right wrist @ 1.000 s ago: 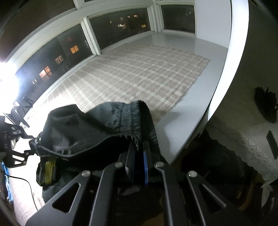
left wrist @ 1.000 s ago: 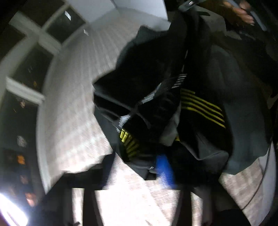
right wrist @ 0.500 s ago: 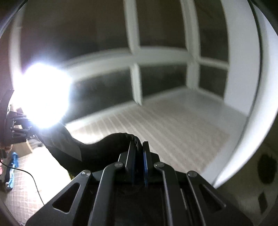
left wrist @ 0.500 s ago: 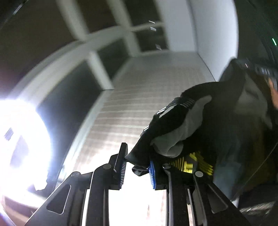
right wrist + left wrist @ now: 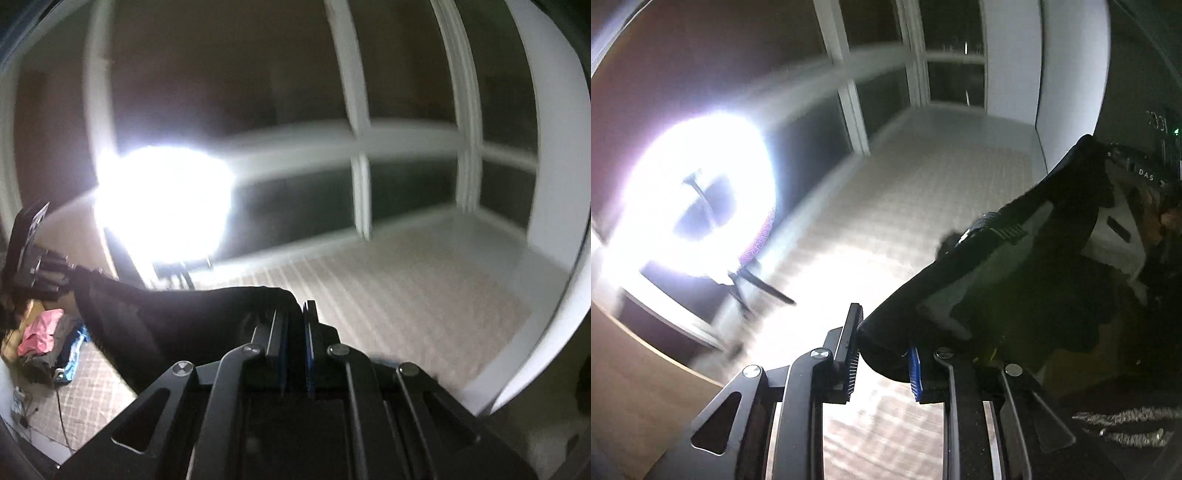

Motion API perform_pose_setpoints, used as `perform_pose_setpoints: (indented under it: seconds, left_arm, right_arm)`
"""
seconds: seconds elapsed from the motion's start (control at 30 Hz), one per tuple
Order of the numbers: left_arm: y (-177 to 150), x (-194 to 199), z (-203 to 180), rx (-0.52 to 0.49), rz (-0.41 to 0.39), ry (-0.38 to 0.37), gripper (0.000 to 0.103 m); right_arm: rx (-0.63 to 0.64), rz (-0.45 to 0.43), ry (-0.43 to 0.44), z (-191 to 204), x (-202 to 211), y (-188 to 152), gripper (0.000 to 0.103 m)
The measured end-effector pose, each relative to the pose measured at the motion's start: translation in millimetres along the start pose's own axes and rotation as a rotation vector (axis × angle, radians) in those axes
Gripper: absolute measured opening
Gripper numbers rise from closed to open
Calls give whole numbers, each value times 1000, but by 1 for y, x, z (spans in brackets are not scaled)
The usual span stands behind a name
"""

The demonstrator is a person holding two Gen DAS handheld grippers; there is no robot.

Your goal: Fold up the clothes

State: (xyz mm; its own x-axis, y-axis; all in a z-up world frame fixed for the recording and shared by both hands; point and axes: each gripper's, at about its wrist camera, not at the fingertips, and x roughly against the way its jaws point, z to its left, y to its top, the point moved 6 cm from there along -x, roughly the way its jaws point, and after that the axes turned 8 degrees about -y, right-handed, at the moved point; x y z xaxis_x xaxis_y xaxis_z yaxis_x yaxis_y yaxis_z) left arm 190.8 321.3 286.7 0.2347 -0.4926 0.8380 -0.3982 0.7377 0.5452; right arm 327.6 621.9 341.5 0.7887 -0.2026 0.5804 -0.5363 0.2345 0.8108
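Scene: a dark garment hangs in the air between two hand-held grippers, above a checked cloth spread on a window-side ledge, with night-dark windows on the far side

Left hand-held gripper: its jaws stand somewhat apart with a thick bunch of the dark fabric wedged between them; the fabric fills the gap and the grip appears to hold

Right hand-held gripper: its jaws stand nearly together, pinching a thin edge of the same garment

Garment: black, with a grey lining and a striped band showing in the left wrist view; it is stretched in a sagging line from one hand-held gripper to the other, clear of the ledge, and what kind of garment it is cannot be told

Light: a ring lamp glares at the left, washing out part of both views

Elsewhere: a heap of pink and blue clothes lies on the floor at the near left in the right wrist view

Step in hand: judged from the pose, the piece is being held up and spread taut, as one does to square it for a fold

Next move calls for: keeping both grips firm, levelling the two held points, and lowering the fabric flat onto the checked cloth without bunching
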Motion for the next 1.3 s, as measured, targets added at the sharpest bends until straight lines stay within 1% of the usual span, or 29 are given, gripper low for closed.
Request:
perform_pose_setpoints:
  seconds: [0.03, 0.1, 0.17, 0.23, 0.27, 0.33, 0.4, 0.47, 0.53, 0.63, 0.7, 0.8, 0.87, 0.9, 0.93, 0.97, 1.0, 1.03, 1.07, 1.17, 1.23, 1.3]
  left_arm:
    - [-2, -33, 5, 19, 44, -1, 22]
    - [-2, -100, 23, 52, 120, 50, 26]
    - [-2, -165, 42, 84, 192, 107, 41]
    - [-2, -209, 57, 125, 246, 132, 49]
    - [-2, -229, 64, 146, 271, 142, 49]
    - [-12, -238, 64, 174, 281, 114, 49]
    - [-12, -238, 68, 197, 273, 89, 50]
    - [-10, -237, 72, 221, 264, 67, 59]
    - [-8, -237, 76, 244, 254, 45, 62]
    - [-5, -236, 83, 279, 239, 11, 62]
    - [-3, -235, 76, 279, 218, 21, 62]
    - [2, -228, 50, 205, 158, 55, 64]
    - [2, -221, 37, 204, 127, 51, 65]
    - [1, -218, 31, 206, 113, 45, 65]
    - [1, -219, 23, 203, 109, 22, 66]
    - [0, -222, 14, 199, 109, -7, 71]
    - [-1, -224, 5, 195, 109, -36, 75]
    - [-2, -227, -4, 190, 109, -66, 76]
    - [-2, -230, -13, 186, 109, -95, 76]
    - [2, -262, -38, 91, 156, -73, 76]
    - [10, -281, -52, 34, 160, -77, 76]
    - [17, -296, -57, -18, 161, -53, 76]
  right_arm:
    - [-18, 54, -14, -6, -23, -10, 7]
    - [-50, 165, -43, -20, -69, -35, 7]
    - [-69, 270, -55, -31, -110, -65, 7]
    - [-77, 362, -62, -38, -145, -94, 7]
    - [-73, 395, -65, -41, -157, -105, 7]
    - [-59, 432, -65, -43, -171, -122, 7]
    - [-44, 443, -59, -41, -171, -127, 7]
    - [-39, 447, -54, -39, -173, -123, 7]
    - [-46, 447, -50, -41, -180, -117, 7]
    - [-47, 460, -45, -41, -197, -106, 8]
    - [-29, 485, -37, -40, -205, -103, 9]
    - [7, 521, -28, -40, -213, -105, 10]
    - [50, 546, -17, -40, -215, -107, 12]
    - [70, 547, -9, -41, -213, -106, 18]
    - [84, 535, 3, -42, -210, -101, 26]
    - [97, 522, 16, -43, -208, -96, 29]
    - [111, 507, 31, -42, -208, -89, 36]
    - [124, 492, 45, -42, -207, -82, 41]
    - [147, 481, 58, -41, -208, -75, 42]
    - [268, 485, 118, -18, -226, -66, 42]
    - [335, 513, 160, -2, -244, -70, 42]
    - [380, 555, 182, 10, -262, -79, 42]
